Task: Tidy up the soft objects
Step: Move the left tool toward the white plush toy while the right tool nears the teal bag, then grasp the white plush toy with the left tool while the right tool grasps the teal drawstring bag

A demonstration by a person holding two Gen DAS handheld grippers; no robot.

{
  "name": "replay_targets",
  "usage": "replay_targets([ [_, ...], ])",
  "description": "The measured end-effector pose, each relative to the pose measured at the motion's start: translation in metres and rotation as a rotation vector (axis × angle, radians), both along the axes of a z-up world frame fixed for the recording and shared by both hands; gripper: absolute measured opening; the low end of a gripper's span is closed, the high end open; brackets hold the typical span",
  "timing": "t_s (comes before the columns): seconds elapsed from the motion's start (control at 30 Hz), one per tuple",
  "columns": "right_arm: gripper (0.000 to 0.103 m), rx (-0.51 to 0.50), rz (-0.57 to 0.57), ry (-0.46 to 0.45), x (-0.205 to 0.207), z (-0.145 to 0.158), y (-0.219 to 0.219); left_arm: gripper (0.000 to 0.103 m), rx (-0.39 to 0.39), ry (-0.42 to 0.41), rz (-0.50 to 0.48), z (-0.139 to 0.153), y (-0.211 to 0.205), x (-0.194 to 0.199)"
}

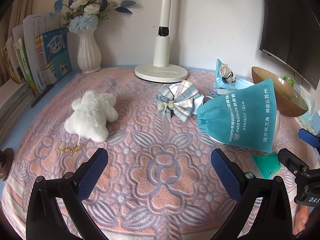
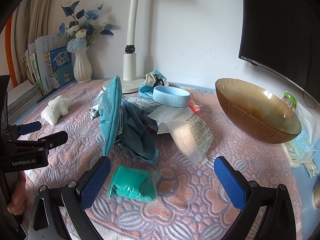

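Note:
A white plush toy with a gold bead chain lies on the patterned towel, ahead and left of my open left gripper. A plaid bow sits mid-table beside a teal drawstring bag. In the right wrist view the teal bag stands on edge over a grey-blue cloth. A green packet in clear wrap lies between the fingers of my open right gripper, nearer the left one. The plush shows far left.
An amber glass bowl stands at the right, a white lamp base, a vase of blue flowers and books at the back. A blue silicone band, paper packets and tissues clutter the right side.

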State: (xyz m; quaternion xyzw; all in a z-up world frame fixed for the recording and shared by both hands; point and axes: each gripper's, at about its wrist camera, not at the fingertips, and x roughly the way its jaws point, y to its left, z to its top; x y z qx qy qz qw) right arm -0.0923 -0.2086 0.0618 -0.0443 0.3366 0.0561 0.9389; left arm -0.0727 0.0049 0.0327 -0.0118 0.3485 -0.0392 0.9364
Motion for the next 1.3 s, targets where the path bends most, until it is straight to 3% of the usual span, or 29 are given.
replay_targets([
  [1.1, 0.103, -0.024, -0.018, -0.013, 0.0, 0.0, -0.001, 0.102, -0.033, 0.043, 0.003, -0.005, 0.007, 0.005],
  [1.2, 0.103, -0.032, -0.031, -0.024, -0.001, 0.002, -0.001, 0.102, -0.053, 0.05, 0.005, -0.004, 0.013, 0.004],
  [1.3, 0.103, -0.044, -0.037, -0.023, -0.003, 0.006, 0.001, 0.102, -0.125, 0.097, 0.007, -0.001, 0.028, 0.005],
])
